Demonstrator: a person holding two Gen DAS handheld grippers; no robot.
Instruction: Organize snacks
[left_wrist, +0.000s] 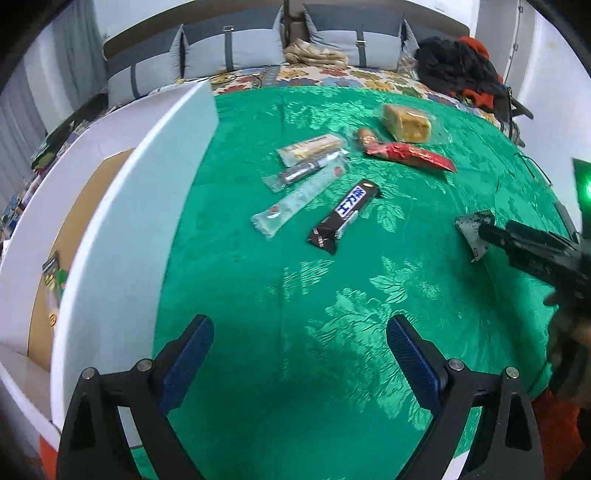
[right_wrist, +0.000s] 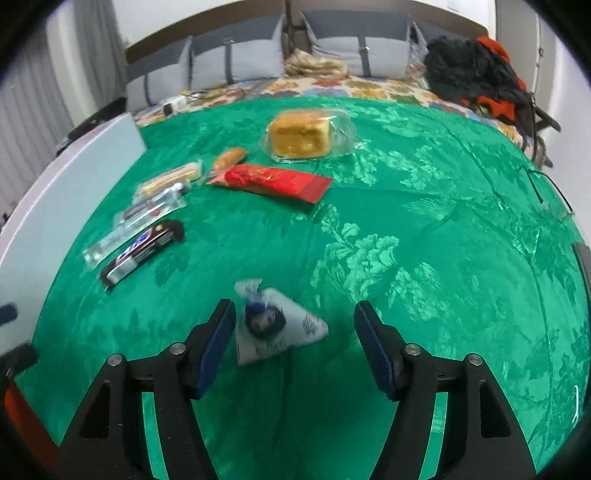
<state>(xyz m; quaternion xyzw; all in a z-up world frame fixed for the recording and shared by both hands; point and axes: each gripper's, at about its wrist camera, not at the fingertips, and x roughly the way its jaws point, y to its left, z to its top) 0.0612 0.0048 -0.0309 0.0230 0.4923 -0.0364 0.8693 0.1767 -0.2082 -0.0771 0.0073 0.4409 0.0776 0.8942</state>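
Note:
Snacks lie on a green cloth (left_wrist: 295, 295). A black chocolate bar (left_wrist: 343, 216) (right_wrist: 142, 251), a clear long packet (left_wrist: 299, 195), a dark-filled clear packet (left_wrist: 306, 168), a yellow wafer packet (left_wrist: 312, 147), a red packet (left_wrist: 410, 155) (right_wrist: 273, 181) and a wrapped cake (left_wrist: 406, 122) (right_wrist: 301, 134) are spread out. A small white triangular packet (right_wrist: 275, 326) (left_wrist: 474, 230) lies between the open fingers of my right gripper (right_wrist: 295, 332), which also shows in the left wrist view (left_wrist: 491, 232). My left gripper (left_wrist: 299, 347) is open and empty above bare cloth.
A white box (left_wrist: 110, 221) with a cardboard floor stands at the left and holds a snack packet (left_wrist: 53, 280). Behind the cloth are grey pillows (left_wrist: 229, 51) and a pile of dark and orange clothes (left_wrist: 461, 70).

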